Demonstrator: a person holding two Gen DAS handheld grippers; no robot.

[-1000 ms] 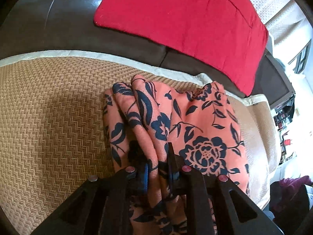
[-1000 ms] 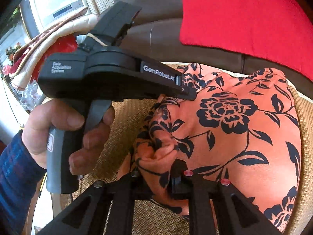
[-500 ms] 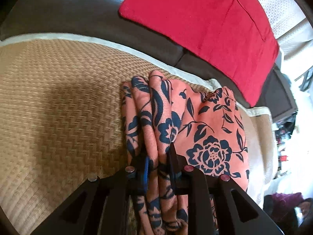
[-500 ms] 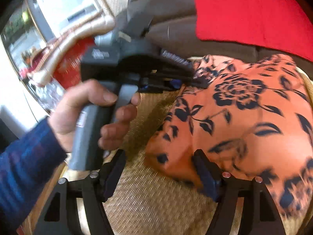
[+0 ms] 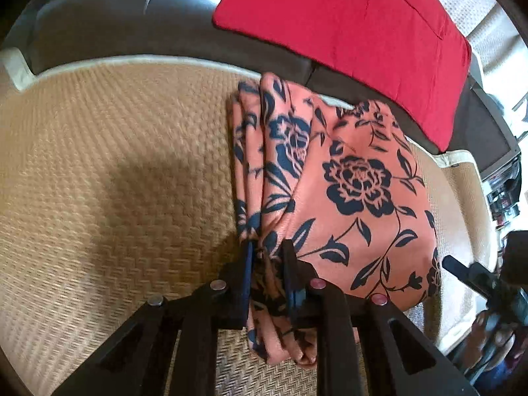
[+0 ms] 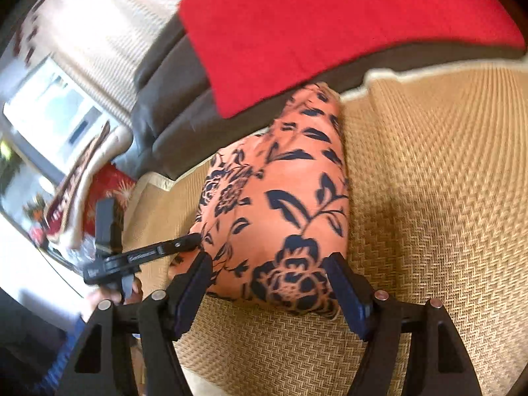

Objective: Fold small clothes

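One red cushion (image 5: 356,33) is seen at the top of the left view, leaned on a dark sofa back (image 5: 115,33). Nothing is laid over the cloth (image 5: 356,198). It is orange with dark blue flowers, folded, with bunched pleats along its left side. It is spread on a woven tan mat (image 5: 99,181) in the middle of the frame. The left gripper (image 5: 267,257) is clamped on the bunched edge at the bottom. The right gripper (image 6: 267,277) is held wide apart around the cloth's near end, not pressed on it. A bright window (image 6: 49,115) is seen at the left.
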